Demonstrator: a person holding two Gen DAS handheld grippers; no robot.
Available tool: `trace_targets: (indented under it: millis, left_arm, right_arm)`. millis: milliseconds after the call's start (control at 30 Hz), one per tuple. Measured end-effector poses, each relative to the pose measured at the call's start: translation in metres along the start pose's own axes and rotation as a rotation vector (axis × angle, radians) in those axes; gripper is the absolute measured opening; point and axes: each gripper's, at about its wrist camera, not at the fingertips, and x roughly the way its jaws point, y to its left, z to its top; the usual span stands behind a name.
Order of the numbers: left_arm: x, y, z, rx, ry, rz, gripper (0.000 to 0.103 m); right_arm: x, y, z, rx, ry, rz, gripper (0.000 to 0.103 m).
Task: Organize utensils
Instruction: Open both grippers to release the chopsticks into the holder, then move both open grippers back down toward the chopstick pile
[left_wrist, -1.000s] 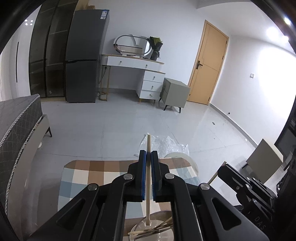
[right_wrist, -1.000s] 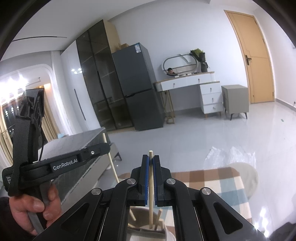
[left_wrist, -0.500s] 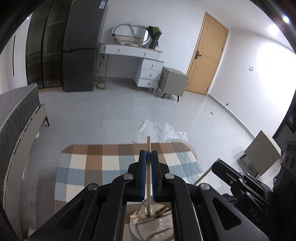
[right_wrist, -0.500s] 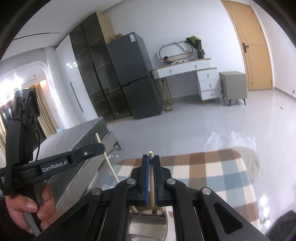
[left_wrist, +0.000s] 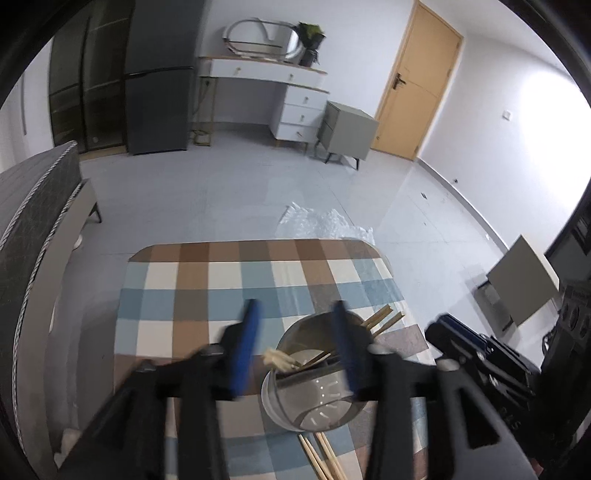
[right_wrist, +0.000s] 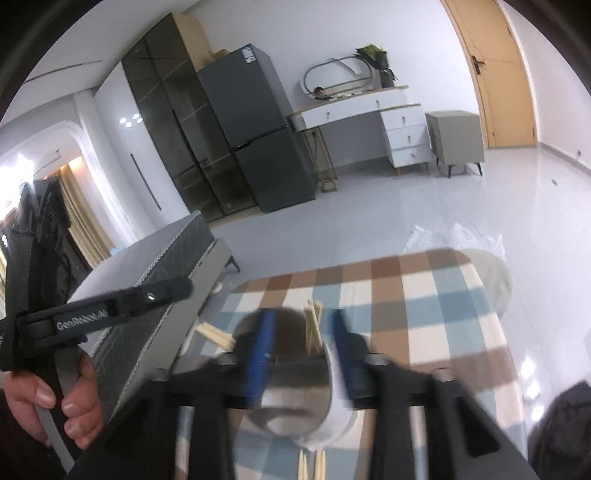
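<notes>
From the left gripper (left_wrist: 295, 343), I could see down into the metal cup (left_wrist: 314, 373) on the desk (left_wrist: 207, 280). Chopsticks (left_wrist: 380, 319) lay across its top, their ends sticking out over the rim. More chopsticks lay flat on the cloth, near the cup. The right gripper's black body showed at the right edge.

From the right gripper (right_wrist: 301, 347), the cup (right_wrist: 295, 398) looked blurry, and a few chopsticks (right_wrist: 314, 328) stood up in it. Only this view showed the hand (right_wrist: 66, 391) holding the left gripper's handle.

The desk wore a checked cloth of brown, blue and white. Behind it was a shiny pale floor with a crumpled clear bag (left_wrist: 325, 225) on it. A grey fridge (right_wrist: 258, 136), a white dresser (right_wrist: 373, 125) with an oval mirror, a small grey cabinet (left_wrist: 347, 129) and a yellow door (left_wrist: 417, 77) stood along the far wall. A dark bed (left_wrist: 33, 221) was on the left.

A second before, each gripper had pinched one chopstick, upright over the cup. Now both sets of fingers were opening and spread apart, with nothing pressed between them. The chopsticks were in the cup. Both cameras looked further down at the desk than before.
</notes>
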Motion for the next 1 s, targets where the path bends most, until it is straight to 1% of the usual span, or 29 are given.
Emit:
trace_targets:
  millis: [33, 67, 133, 200, 267, 333, 400, 467, 500, 533, 633, 733, 867, 1000]
  left_arm:
    - [-0.008, 0.0, -0.003, -0.006, -0.014, 0.006, 0.048]
    - [-0.01, 0.001, -0.006, -0.008, -0.018, 0.013, 0.049]
    - [-0.018, 0.001, -0.012, -0.016, -0.019, 0.032, 0.056]
    - [-0.025, 0.0, -0.02, -0.025, -0.019, 0.04, 0.059]
    - [-0.031, -0.002, -0.027, -0.025, -0.034, 0.048, 0.059]
    - [-0.036, -0.007, -0.032, -0.006, -0.04, 0.062, 0.059]
    - [-0.042, -0.012, -0.037, 0.017, -0.047, 0.091, 0.06]
    - [-0.049, -0.014, -0.043, 0.017, -0.067, 0.102, 0.068]
    - [-0.053, -0.015, -0.046, 0.013, -0.078, 0.107, 0.073]
    - [-0.056, -0.015, -0.049, 0.011, -0.091, 0.114, 0.075]
    - [-0.063, -0.016, -0.059, 0.011, -0.118, 0.134, 0.076]
    - [-0.065, -0.015, -0.07, 0.007, -0.12, 0.139, 0.077]
    - [-0.064, -0.015, -0.082, 0.013, -0.119, 0.142, 0.077]
    - [-0.062, -0.014, -0.096, 0.028, -0.126, 0.183, 0.078]
  right_arm:
    - [-0.006, 0.0, -0.003, 0.005, -0.004, 0.002, 0.055]
    - [-0.013, 0.0, -0.006, 0.004, -0.012, 0.008, 0.056]
    - [-0.025, 0.003, -0.011, -0.001, -0.024, 0.012, 0.058]
    - [-0.033, 0.005, -0.016, -0.008, -0.025, 0.013, 0.059]
    - [-0.043, 0.009, -0.023, -0.021, -0.026, 0.015, 0.059]
    - [-0.051, 0.012, -0.029, -0.031, -0.032, 0.012, 0.066]
    - [-0.059, 0.015, -0.036, -0.04, -0.037, 0.01, 0.069]
    - [-0.062, 0.018, -0.042, -0.05, -0.026, 0.019, 0.07]
    - [-0.064, 0.019, -0.045, -0.056, -0.029, 0.011, 0.07]
    - [-0.066, 0.019, -0.048, -0.062, -0.032, 0.003, 0.07]
    - [-0.071, 0.018, -0.058, -0.063, -0.036, -0.01, 0.071]
    - [-0.076, 0.017, -0.071, -0.06, -0.041, -0.025, 0.076]
    - [-0.08, 0.014, -0.088, -0.07, -0.043, -0.04, 0.076]
    - [-0.08, 0.008, -0.102, -0.066, -0.028, -0.065, 0.077]
